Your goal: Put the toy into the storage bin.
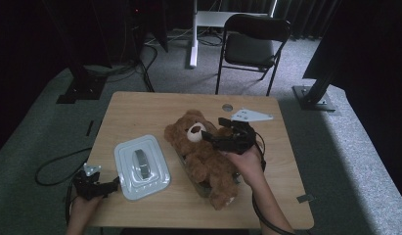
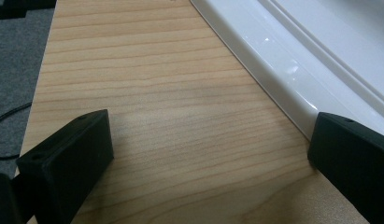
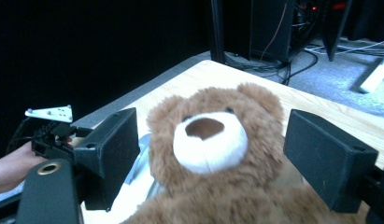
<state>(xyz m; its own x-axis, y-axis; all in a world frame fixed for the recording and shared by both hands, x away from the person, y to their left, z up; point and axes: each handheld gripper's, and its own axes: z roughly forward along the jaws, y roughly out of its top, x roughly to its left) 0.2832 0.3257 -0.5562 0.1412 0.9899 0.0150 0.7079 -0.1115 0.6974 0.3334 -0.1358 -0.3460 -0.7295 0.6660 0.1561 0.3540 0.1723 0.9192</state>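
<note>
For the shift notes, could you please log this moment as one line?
right claw: open, above teddy bear | bear: lying in clear container | left claw: open, beside white lid

Overhead and close right-tongs views share the bear.

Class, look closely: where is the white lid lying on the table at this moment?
In the high view the white lid lies flat on the table's left half, between the left claw and the teddy bear.

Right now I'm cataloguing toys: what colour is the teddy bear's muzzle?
White, on a brown teddy bear; clearest in the right gripper view.
</note>
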